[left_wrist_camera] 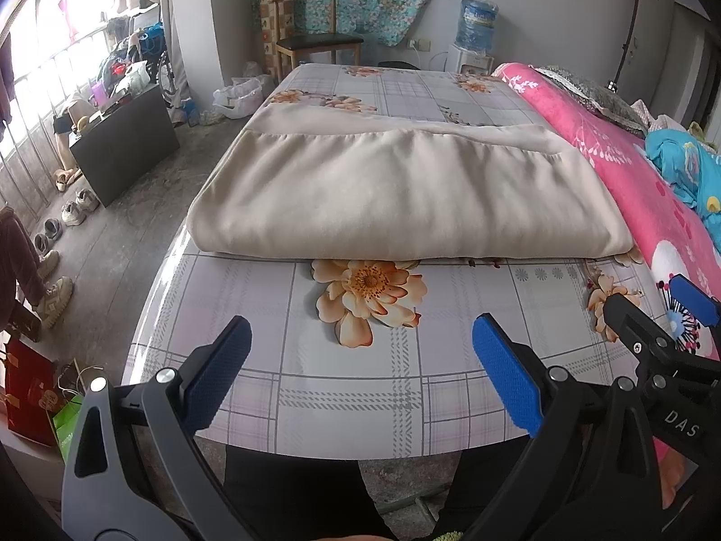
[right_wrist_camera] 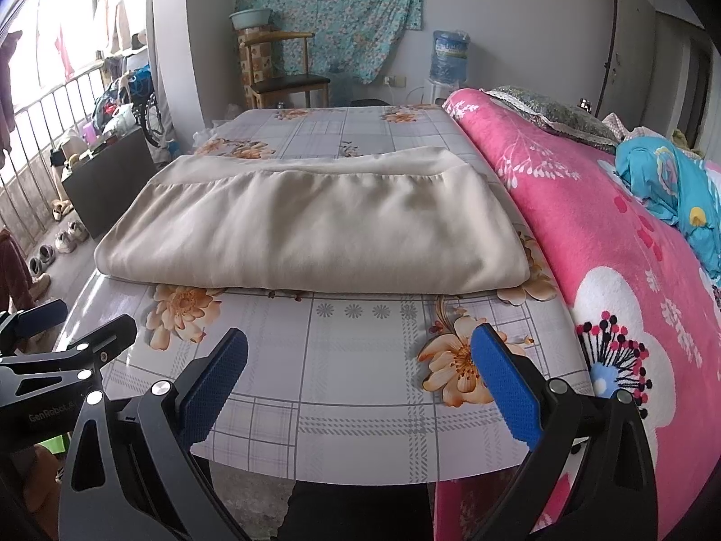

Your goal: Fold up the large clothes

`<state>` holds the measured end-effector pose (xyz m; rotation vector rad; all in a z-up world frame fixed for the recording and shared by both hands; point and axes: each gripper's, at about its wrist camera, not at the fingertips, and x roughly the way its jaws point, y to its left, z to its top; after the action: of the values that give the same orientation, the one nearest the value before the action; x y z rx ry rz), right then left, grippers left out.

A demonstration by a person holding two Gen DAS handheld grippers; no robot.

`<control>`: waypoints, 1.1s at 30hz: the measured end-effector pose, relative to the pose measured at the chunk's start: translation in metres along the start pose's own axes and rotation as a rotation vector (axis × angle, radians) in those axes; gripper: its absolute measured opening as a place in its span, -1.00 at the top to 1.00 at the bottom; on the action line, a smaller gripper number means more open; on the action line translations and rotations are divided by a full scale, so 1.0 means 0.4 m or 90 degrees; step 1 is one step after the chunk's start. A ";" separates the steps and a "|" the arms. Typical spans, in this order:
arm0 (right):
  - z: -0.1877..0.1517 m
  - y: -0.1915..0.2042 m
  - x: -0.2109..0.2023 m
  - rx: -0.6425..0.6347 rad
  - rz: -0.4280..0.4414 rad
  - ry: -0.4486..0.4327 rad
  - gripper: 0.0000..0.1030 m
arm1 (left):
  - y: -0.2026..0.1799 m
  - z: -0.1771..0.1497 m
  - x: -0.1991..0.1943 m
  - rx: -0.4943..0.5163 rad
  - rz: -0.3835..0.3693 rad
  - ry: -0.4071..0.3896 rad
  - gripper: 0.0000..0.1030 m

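Both the left gripper (left_wrist_camera: 360, 374) and right gripper (right_wrist_camera: 360, 378) hover wide open and empty near the folded beige cloth (left_wrist_camera: 405, 194), which looks soft, limp and probably light, best pinched at its near corners.

Left claw (left_wrist_camera: 360, 374): black and grey plastic frames, blue textured pads (left_wrist_camera: 507, 376), silver screws at the pivots. Right claw (right_wrist_camera: 360, 387) was the same build; "DAS" and "GenRobot.AI" were printed in white on the bodies. Person wore black trousers (left_wrist_camera: 293, 491).
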<state>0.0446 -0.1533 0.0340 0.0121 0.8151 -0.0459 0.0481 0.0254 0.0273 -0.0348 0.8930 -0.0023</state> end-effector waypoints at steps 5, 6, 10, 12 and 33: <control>0.001 0.002 0.001 -0.001 0.000 0.001 -0.88 | -0.001 0.001 0.000 0.000 -0.001 0.001 -0.84; 0.001 0.002 0.000 -0.002 0.000 0.001 -0.88 | 0.000 0.000 -0.001 0.000 -0.001 0.000 -0.85; 0.001 0.002 0.001 -0.001 0.000 0.001 -0.88 | 0.000 0.000 -0.001 0.001 -0.001 0.000 -0.85; 0.001 0.002 0.001 -0.001 0.001 0.001 -0.88 | 0.000 0.000 0.000 0.001 -0.001 0.000 -0.85; 0.000 0.003 0.003 -0.001 0.001 0.003 -0.88 | -0.003 0.004 0.000 0.005 -0.005 0.002 -0.84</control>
<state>0.0453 -0.1523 0.0330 0.0124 0.8197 -0.0433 0.0494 0.0241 0.0282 -0.0312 0.8961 -0.0135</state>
